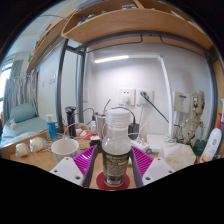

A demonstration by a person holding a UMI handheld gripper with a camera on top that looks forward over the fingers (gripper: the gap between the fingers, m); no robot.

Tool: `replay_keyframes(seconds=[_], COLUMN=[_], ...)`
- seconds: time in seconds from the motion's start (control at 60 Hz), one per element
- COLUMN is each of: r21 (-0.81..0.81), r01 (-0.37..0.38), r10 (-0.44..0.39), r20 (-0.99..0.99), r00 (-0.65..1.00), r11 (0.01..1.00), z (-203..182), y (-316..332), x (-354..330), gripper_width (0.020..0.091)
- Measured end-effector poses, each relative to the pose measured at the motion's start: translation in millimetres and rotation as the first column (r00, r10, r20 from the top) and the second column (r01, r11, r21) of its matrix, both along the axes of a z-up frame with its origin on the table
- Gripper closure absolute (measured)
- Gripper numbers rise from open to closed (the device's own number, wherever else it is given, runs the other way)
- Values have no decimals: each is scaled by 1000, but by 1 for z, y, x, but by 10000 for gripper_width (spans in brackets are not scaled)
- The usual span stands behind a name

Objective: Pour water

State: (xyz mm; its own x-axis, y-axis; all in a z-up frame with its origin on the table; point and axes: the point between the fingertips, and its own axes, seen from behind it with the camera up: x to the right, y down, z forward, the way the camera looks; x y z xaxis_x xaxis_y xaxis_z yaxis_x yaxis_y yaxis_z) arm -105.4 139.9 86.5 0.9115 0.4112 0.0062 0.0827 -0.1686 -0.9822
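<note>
A clear plastic bottle [116, 150] with a white cap and a dark label stands upright between my gripper's [113, 176] two fingers. Both magenta pads [89, 162] press against its sides, so the gripper is shut on the bottle. A round red base shows under the bottle's foot. A white bowl-like cup [64, 147] sits on the desk just ahead and to the left of the fingers. No water level can be made out inside the bottle.
A cluttered desk [25, 158] stretches ahead under a wooden loft bed frame [140, 25]. A blue bottle [51, 127] and small items stand at the left. A white bottle with a red top [212, 142] stands at the right, with wall sockets [136, 97] behind.
</note>
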Motion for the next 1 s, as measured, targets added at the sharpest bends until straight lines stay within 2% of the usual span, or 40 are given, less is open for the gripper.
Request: replay_keyframes(seconds=[0.1,0.167,0.467,0.733,1.0], r21=[-32,-47,-58,-23,44], r01=[12,37,242,244,342], r10=[-13,-38,-244,-244,-338], r20=[-35,-39,-22,-40,-67], r00=[999,998,970,969,939], r11=[999,998,969,970,939], z=[-1,-1,2,13,29], y=[-16,-32,-131,-199,-222], x=[6,16,72,92,141], gripper_width=[347,310,297,285,292])
